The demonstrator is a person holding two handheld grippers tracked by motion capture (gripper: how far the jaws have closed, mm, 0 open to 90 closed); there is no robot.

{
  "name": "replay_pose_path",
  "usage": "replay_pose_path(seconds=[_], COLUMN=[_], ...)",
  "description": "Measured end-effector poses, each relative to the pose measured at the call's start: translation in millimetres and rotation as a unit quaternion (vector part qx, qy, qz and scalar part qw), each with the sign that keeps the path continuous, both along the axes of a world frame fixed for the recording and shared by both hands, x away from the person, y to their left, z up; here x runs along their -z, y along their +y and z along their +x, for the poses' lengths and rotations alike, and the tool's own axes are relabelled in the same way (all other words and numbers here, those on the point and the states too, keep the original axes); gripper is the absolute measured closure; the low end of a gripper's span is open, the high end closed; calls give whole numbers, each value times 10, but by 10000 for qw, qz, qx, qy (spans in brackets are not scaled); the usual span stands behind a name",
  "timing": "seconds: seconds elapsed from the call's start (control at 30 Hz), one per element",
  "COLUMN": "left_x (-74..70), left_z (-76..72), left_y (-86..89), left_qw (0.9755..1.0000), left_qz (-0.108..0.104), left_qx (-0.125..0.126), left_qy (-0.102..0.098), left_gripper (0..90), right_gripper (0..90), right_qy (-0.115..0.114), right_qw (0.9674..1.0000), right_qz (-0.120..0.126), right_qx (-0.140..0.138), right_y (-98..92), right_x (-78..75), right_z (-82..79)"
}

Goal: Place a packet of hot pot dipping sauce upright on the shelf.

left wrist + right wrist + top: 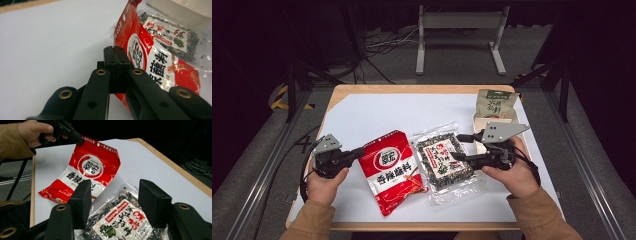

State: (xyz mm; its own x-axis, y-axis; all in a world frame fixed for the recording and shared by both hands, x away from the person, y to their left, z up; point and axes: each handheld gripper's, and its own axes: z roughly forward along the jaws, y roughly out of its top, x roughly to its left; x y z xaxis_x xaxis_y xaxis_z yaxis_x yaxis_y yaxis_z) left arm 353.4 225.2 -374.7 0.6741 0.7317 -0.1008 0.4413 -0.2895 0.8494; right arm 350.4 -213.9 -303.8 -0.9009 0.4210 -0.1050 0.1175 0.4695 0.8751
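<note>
A red snack packet (392, 170) with white print lies on the white table sheet (377, 110). My left gripper (360, 151) is shut on its upper left corner, which is raised off the sheet while the lower end rests on it. In the left gripper view the jaws (115, 48) meet on the red packet's (150, 60) edge. A clear packet of dark dried food (443, 160) lies right of it. My right gripper (459, 146) stands open at that packet's right edge. In the right gripper view the clear packet (120, 220) lies below the parted jaws, apart from the pads.
A green packet (495, 102) stands in a pale box (507, 121) at the table's back right, behind my right hand. The wooden table edge (422, 89) frames the sheet. Metal rails run along both sides of the table, and a stand is on the floor beyond.
</note>
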Motion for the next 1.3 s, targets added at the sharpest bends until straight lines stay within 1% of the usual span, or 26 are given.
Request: replay_pose_path(seconds=[0.03, 0.07, 0.13, 0.23, 0.3, 0.37, 0.47, 0.57, 0.6, 0.7, 0.77, 0.83, 0.9, 0.93, 0.97, 1.07, 1.2, 1.3], left_x=[-36, -36, -98, -204, -256, -312, -390, -441, -462, -508, -524, -566, -596, -600, -610, -623, -628, -624], left_z=[-23, -23, -62, -128, -170, -216, -286, -323, -341, -373, -390, -432, -467, -477, -486, -496, -505, -500], left_y=[1, 1, -1, -21, -39, -42, -53, -65, -75, -101, -111, -141, -165, -173, -179, -181, -187, -190], left_qw=[10000, 10000, 9998, 9990, 9984, 9970, 9949, 9929, 9920, 9898, 9893, 9869, 9835, 9834, 9822, 9811, 9807, 9792], left_qz=[-28, -28, -74, -97, -122, -199, -269, -314, -384, -421, -428, -421, -397, -432, -455, -447, -479, -500], left_qx=[34, 34, 114, 240, 323, 477, 620, 774, 832, 973, 1008, 1130, 1293, 1302, 1348, 1377, 1393, 1460], left_qy=[-71, -71, -163, -357, -445, -582, -743, -851, -864, -956, -964, -1074, -1198, -1192, -1226, -1285, -1284, -1318], left_gripper=[900, 900, 900, 900, 900, 900, 900, 900, 900, 900, 900, 900, 900, 900, 900, 900, 900, 900], right_gripper=[447, 447, 459, 461, 462, 462, 456, 446, 444, 438, 437, 434, 432, 432, 431, 424, 423, 422], right_qy=[15, 15, 44, 86, 92, 94, 94, 122, 123, 222, 227, 207, 182, 178, 187, 236, 277, 332], right_qw=[10000, 10000, 10000, 9999, 9999, 9998, 9997, 9995, 9995, 9987, 9985, 9978, 9974, 9970, 9968, 9953, 9939, 9926], right_qz=[-21, -21, -67, -63, -68, -75, -94, -73, -69, -64, -100, -210, -281, -333, -366, -450, -523, -562], right_qx=[0, 0, -33, -87, -108, -153, -228, -277, -294, -449, -497, -588, -636, -670, -690, -821, -926, -1025], right_y=[8, 8, 28, 59, 77, 105, 157, 200, 209, 270, 301, 377, 426, 461, 482, 576, 675, 758], right_x=[-1, -1, -10, -40, -58, -75, -85, -86, -85, -96, -108, -138, -150, -154, -154, -145, -130, -129], right_z=[-1, -1, -1, -2, 1, 4, 2, 4, 7, 21, 21, 27, 41, 56, 65, 104, 149, 198])
